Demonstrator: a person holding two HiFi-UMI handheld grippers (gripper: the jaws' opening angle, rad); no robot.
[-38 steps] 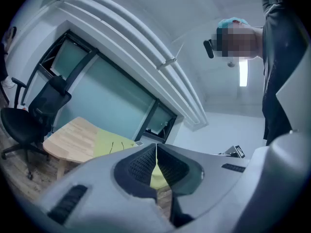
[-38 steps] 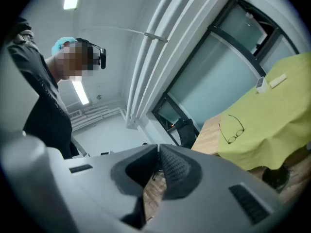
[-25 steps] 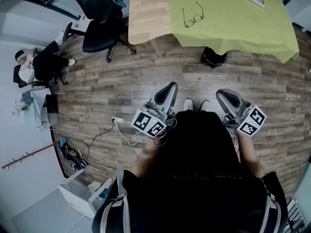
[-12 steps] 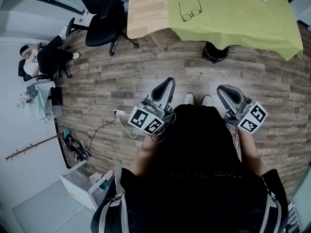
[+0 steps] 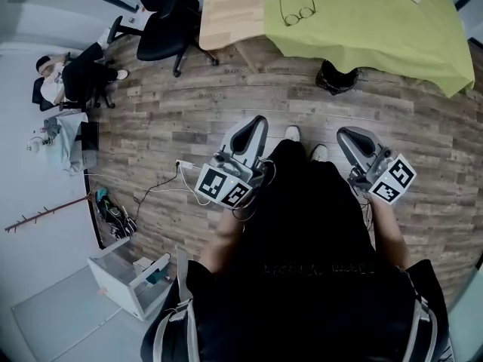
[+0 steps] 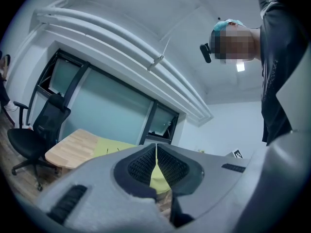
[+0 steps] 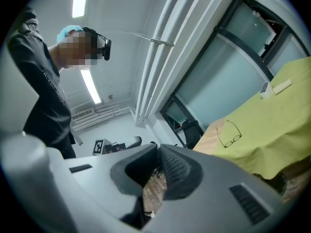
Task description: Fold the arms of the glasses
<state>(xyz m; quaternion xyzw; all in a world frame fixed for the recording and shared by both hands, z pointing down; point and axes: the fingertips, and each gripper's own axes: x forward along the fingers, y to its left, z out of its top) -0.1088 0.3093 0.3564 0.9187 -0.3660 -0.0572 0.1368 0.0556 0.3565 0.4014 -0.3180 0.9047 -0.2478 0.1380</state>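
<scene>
- Head view: the glasses (image 5: 296, 10) lie arms-open on the green cloth (image 5: 362, 29), close to its edge beside the bare wooden tabletop (image 5: 226, 13), well apart from both tools.
- Left gripper (image 5: 255, 127) and right gripper (image 5: 350, 137) hang at waist level, each with jaws pressed together on nothing.
- Risk, I reckon: with a thin wire frame on loose cloth, a pinch may snag fabric or skid the glasses.
- Writing: none legible; only square patterns on the marker cubes (image 5: 224, 187).
</scene>
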